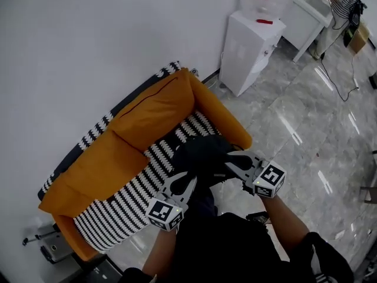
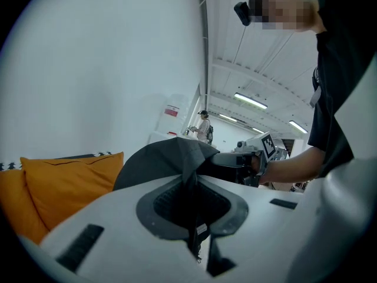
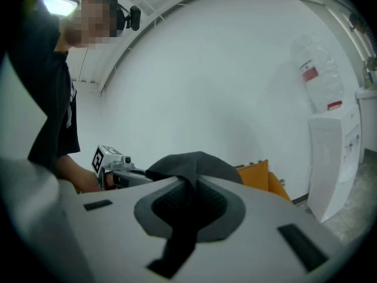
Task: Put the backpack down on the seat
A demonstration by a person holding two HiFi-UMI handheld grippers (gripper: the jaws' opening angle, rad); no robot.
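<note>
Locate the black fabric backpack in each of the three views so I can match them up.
Head view: black fabric backpack at centre, over the near edge of the orange upholstered sofa.
Left gripper view: centre, a dark hump.
Right gripper view: centre, a dark hump.
Shared landmark: the sofa, left of the backpack in the left gripper view, right of it in the right gripper view.

A white dispenser (image 1: 250, 52) stands against the wall (image 1: 88, 40) at top centre, a white surface (image 1: 312, 7) to its right, on grey marble floor (image 1: 306, 134).
</note>
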